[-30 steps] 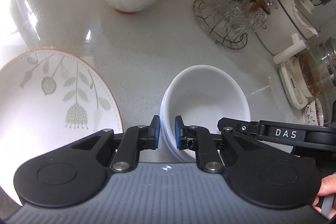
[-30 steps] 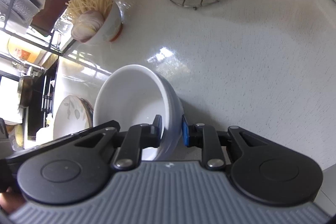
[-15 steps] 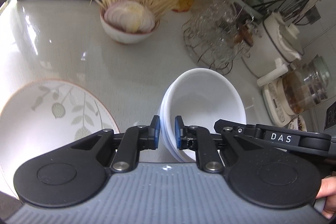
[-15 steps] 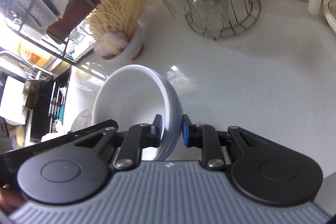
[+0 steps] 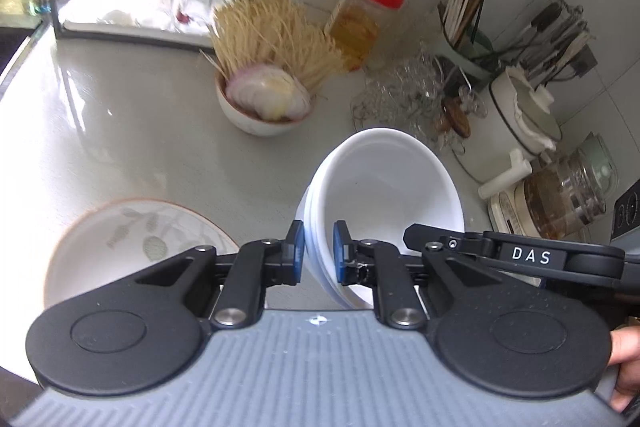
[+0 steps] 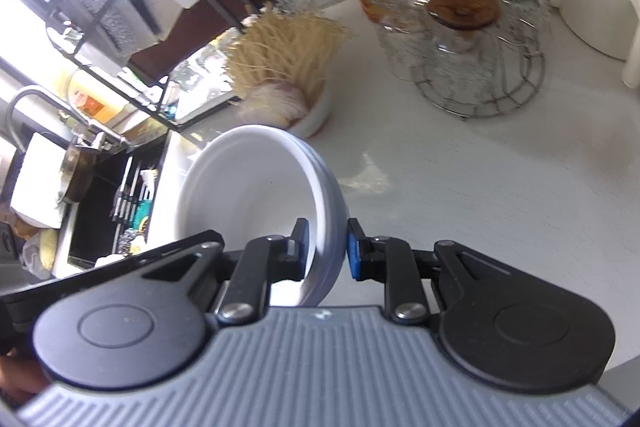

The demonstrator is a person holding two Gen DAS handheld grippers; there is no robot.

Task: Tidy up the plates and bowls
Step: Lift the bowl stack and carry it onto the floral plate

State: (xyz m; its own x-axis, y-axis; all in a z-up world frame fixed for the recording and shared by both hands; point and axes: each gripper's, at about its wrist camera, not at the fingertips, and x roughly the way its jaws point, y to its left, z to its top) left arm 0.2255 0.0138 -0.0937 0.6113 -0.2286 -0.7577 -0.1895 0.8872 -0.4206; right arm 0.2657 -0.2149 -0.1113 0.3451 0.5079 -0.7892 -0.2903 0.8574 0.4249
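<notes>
Surface (image 5: 140, 131): pale, glossy stone-look top, filling most of both views and carrying every item below.

Dish rack (image 6: 100, 7): black wire frame with dark boards and containers, at 10 to 11 o'clock in the right wrist view; it stands at the surface's far edge, and glasses show beneath it in the left wrist view.

Sink (image 6: 104, 211): dark basin with tap, at 9 o'clock in the right wrist view, beyond the surface's edge.

Patterned plate (image 5: 132, 247): white, thin reddish rim, leaf motifs, flat on the surface at 8 o'clock in the left wrist view, partly behind the left tool's body.

White bowls (image 5: 384, 187): a nested stack, rims layered, number not clear. It is held tilted above the surface, mouth turned toward the left wrist camera, at centre in both views.

Noodle bowl (image 5: 260, 103): white bowl with sliced onion and a sheaf of dry noodles, at 12 o'clock, well apart from the stack.

Wire basket (image 6: 480, 67): round, holding upturned glassware, at 1 o'clock in the right wrist view.

Red-lidded jar (image 5: 360, 23): clear plastic with yellowish contents, behind the noodle bowl.

Left tool (image 5: 319, 251): blue pads pinching the stack's rim, one pad inside, one outside.

Right tool (image 6: 326, 247): likewise pinching the opposite rim, one pad inside the bowl, one on the outer wall.
</notes>
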